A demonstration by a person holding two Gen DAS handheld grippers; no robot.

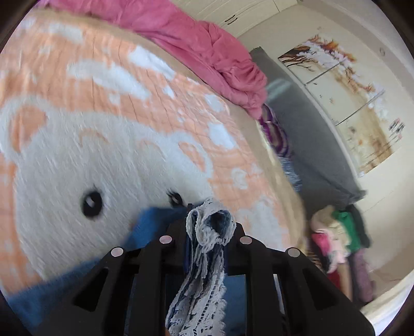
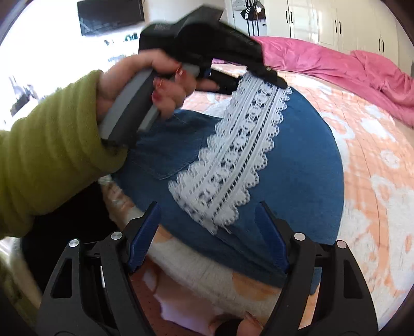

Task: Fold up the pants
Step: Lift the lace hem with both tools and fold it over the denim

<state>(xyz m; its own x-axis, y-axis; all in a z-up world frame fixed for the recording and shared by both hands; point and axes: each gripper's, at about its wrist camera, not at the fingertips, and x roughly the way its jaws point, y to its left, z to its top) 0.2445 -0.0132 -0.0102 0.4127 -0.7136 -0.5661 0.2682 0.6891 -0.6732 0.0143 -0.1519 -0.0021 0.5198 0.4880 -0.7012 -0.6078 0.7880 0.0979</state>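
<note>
The pants (image 2: 297,165) are blue denim with a white lace strip (image 2: 233,160) down the side, lying on the orange and white bed cover (image 2: 375,155). My left gripper (image 1: 207,232) is shut on the lace-trimmed edge of the pants (image 1: 204,258) and holds it lifted above the bed; it also shows in the right wrist view (image 2: 271,77), gripped by a hand in a green sleeve, at the far end of the lace. My right gripper (image 2: 207,237) is open and empty, its blue pads on either side of the pants' near edge.
A pink duvet (image 1: 207,49) is bunched along the far side of the bed. A grey headboard (image 1: 310,134) and a pile of clothes (image 1: 339,240) lie to the right. White wardrobes (image 2: 336,20) stand behind the bed.
</note>
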